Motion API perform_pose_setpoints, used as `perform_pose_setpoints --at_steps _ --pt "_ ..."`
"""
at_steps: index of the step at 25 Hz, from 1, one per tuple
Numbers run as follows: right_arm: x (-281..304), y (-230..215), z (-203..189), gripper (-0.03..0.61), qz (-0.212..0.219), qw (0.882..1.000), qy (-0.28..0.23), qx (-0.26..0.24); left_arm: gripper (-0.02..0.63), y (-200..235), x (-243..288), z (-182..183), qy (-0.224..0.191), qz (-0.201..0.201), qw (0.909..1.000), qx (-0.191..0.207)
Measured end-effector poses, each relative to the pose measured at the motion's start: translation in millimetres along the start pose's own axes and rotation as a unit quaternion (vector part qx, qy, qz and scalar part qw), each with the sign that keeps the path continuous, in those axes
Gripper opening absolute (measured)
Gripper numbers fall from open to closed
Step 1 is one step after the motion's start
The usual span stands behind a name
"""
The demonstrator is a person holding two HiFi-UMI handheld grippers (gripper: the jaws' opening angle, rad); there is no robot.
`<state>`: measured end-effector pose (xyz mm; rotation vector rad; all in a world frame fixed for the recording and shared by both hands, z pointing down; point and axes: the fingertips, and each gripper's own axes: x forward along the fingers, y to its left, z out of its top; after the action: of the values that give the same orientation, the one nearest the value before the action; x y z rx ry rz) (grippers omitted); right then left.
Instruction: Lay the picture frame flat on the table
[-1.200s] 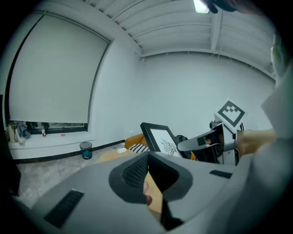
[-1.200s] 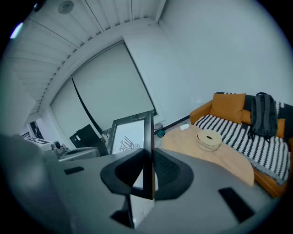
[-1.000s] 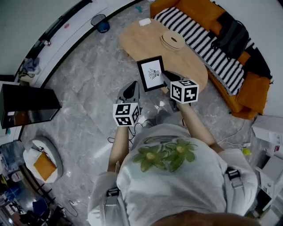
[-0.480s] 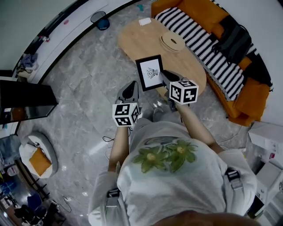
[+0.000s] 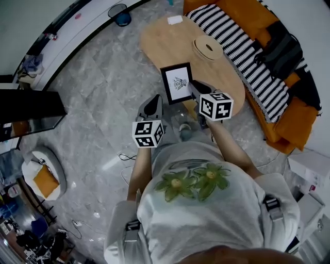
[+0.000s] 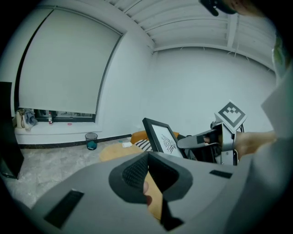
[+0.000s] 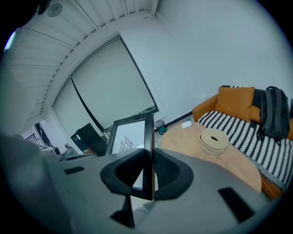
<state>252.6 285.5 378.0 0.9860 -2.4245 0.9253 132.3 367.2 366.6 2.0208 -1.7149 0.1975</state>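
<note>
Picture frame (image 5: 177, 84) is up in the air, upright, clamped by its right-hand edge in the right hand-held gripper (image 5: 194, 88). The right gripper view shows this plainly: the two jaws of that hand-held gripper (image 7: 149, 157) are closed on the thin black edge of the frame (image 7: 130, 137), which rises straight up from between them. The frame is black, with a white sheet bearing a small dark line drawing. It is not lying on anything. In the head view it shows over the near end of the oval wooden table (image 5: 165, 41), with its face turned toward the person.

The left hand-held gripper (image 5: 152, 105) sits lower and to the left of the frame, apart from it. In the left gripper view its jaws (image 6: 149, 157) are brought together at the tips with nothing held between them. Beyond them the frame (image 6: 162, 137) stands tilted, with the right hand-held gripper (image 6: 183, 142) meeting its edge.

On the table, a round wooden container (image 5: 207, 50) with a lid rests toward the sofa side, and a small white card (image 5: 175, 19) lies at the far end. An orange sofa (image 5: 299, 118) with a black-and-white striped cover (image 5: 247, 49) runs along the table's far side, and a dark backpack (image 7: 274, 114) leans on it. A dark bin (image 5: 119, 13) stands on the grey floor by the wall.
</note>
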Motion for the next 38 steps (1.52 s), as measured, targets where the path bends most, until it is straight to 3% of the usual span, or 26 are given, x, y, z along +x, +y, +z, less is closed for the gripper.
perform_pose_setpoints --at_steps 4,15,30,38 --pt "31 -4 15 0.072 -0.009 1.000 -0.002 0.012 0.014 21 28 12 0.016 -0.018 0.9996 0.012" --pt "119 0 96 0.072 -0.040 0.999 -0.013 0.023 0.014 106 101 93 0.016 -0.057 0.9976 0.037" --pt "198 9 149 0.072 -0.086 0.995 -0.033 0.046 0.014 183 158 129 0.042 -0.110 0.9916 0.053" --pt "221 3 161 0.072 -0.094 0.994 -0.032 0.049 0.014 204 186 141 0.041 -0.109 0.9916 0.056"
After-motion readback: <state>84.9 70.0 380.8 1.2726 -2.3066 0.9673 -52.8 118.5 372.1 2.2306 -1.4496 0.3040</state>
